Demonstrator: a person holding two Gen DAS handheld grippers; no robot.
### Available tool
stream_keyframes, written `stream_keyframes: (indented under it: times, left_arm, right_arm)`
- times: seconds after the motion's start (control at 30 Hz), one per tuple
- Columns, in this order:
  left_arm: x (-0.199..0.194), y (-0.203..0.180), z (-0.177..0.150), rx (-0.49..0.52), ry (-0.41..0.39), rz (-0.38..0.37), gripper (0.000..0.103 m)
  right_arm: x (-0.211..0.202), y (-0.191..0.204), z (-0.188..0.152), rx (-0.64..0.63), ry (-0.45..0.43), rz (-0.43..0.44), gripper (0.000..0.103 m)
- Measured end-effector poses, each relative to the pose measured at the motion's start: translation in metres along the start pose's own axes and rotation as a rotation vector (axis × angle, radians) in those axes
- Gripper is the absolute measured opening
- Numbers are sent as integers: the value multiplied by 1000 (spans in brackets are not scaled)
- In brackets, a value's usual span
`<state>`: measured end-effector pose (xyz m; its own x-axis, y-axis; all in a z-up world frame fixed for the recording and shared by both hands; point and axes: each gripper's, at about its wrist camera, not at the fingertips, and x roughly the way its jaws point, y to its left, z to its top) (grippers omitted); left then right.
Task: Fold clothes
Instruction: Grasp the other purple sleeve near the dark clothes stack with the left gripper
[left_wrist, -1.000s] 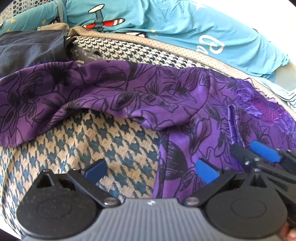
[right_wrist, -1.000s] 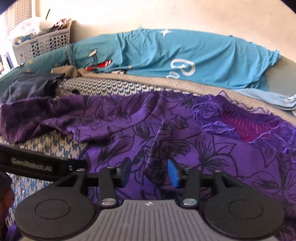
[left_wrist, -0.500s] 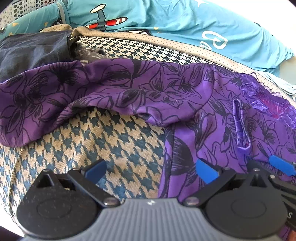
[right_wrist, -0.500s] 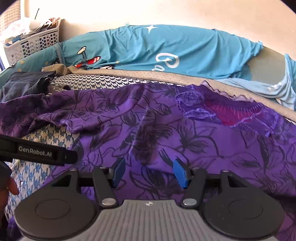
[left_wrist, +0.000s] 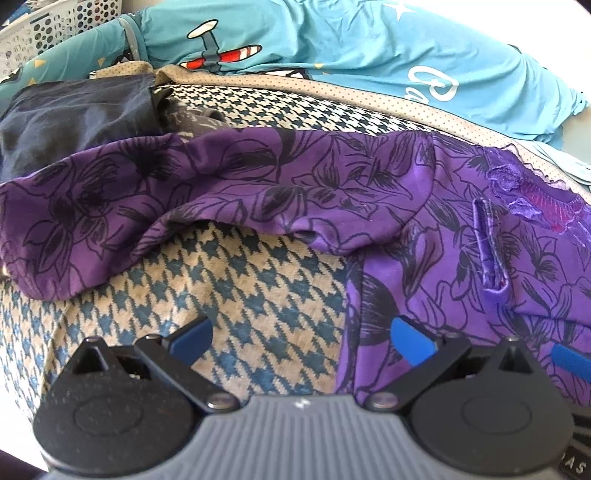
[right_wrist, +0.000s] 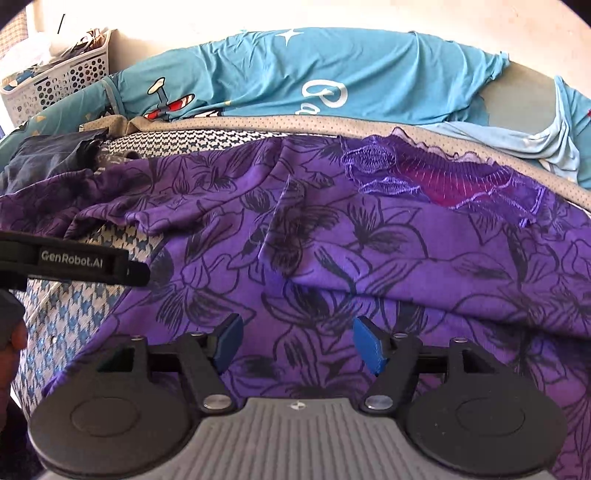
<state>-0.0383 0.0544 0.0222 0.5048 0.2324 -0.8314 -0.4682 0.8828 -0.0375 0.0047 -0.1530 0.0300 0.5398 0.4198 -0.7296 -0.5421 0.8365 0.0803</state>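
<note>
Change: since a second ago the right tongs (right_wrist: 297, 345) have been widened and the pinched ridge of cloth let go; the fold is now seen lying flat ahead of them.
Right tongs: jaws opening, nothing gripped, purple cloth spread beneath and between.
Left tongs (left_wrist: 301, 338): wide apart, empty; one pad over the houndstooth cover (left_wrist: 236, 280), the other over the garment's edge.
Garment (right_wrist: 369, 258): purple floral top, on the cover, long axis running left to right; lace neckline (right_wrist: 443, 173) at the far right.
Sleeve (left_wrist: 110, 206): stretched left, beyond the left tongs, judged nearer to that hand.
Far: teal shirt (right_wrist: 332, 74).
</note>
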Motion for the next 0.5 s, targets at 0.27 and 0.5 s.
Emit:
stream_keyframes:
  times: [0.27, 0.5]
  left_arm:
    - [-3, 16, 0, -13, -19, 48, 103]
    - [-5, 37, 0, -39, -50, 92, 103]
  right_arm:
    - [-2, 9, -11, -5, 43, -33, 68]
    - [-2, 19, -21, -31, 26, -72, 76]
